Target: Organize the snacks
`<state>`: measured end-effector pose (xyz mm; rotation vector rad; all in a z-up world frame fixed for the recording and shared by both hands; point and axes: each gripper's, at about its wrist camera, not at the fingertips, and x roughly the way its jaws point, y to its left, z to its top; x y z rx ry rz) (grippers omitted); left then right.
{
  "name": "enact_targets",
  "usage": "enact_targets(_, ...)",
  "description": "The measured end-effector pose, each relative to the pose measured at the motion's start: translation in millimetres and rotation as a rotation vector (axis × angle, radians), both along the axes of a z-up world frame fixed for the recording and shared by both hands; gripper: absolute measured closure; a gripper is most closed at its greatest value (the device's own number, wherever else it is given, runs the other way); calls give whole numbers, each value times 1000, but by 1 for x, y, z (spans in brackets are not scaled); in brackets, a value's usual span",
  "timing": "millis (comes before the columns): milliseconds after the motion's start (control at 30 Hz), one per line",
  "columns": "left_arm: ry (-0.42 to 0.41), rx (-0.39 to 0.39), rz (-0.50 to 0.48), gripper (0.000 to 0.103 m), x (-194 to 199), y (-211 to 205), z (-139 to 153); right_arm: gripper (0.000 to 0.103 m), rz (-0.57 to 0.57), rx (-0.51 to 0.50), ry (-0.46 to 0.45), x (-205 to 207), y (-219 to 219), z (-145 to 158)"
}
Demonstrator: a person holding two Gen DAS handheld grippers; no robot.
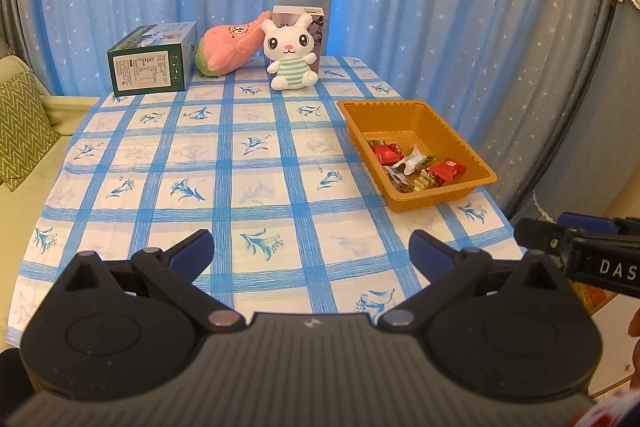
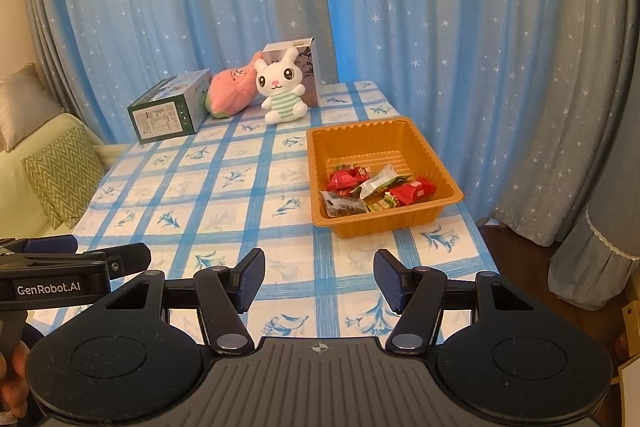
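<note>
The snacks (image 2: 374,189) lie gathered in the orange tray (image 2: 436,163), right of centre; the left gripper (image 1: 310,253) gapes wide and empty, the right gripper (image 2: 319,277) half-spread and empty, both low in frame; sorting looks finished; next, likely withdrawal.

**A blue-curtained room around a checked table**

Pale blue curtains (image 2: 400,27) scattered with small white stars hang in folds across the whole back of the room, brighter where light comes through them near the middle. In front stands a table (image 2: 248,195) covered by a white cloth with a blue check and blue flower prints. To the left sits a light green sofa (image 2: 24,195) bearing a green zigzag cushion (image 2: 64,171) and a plain beige one (image 2: 24,107). On the right, a lace-trimmed blue-grey cover (image 2: 600,247) drapes down toward a dark floor (image 2: 516,259).
</note>
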<state>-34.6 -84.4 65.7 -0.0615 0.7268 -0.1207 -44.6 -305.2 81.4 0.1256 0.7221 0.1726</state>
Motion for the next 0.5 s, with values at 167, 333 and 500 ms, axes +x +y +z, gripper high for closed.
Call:
enact_targets(167,-2,1,1,0,0,-1,1,43,0,2,-2,0,-1,4)
enact_targets(333,-4,1,-3,0,1,1,3,43,-1,3,-3,-1,-1,3)
enact_targets(500,-4,1,-2,0,0,0,3,43,0,3,-3,0,0,5)
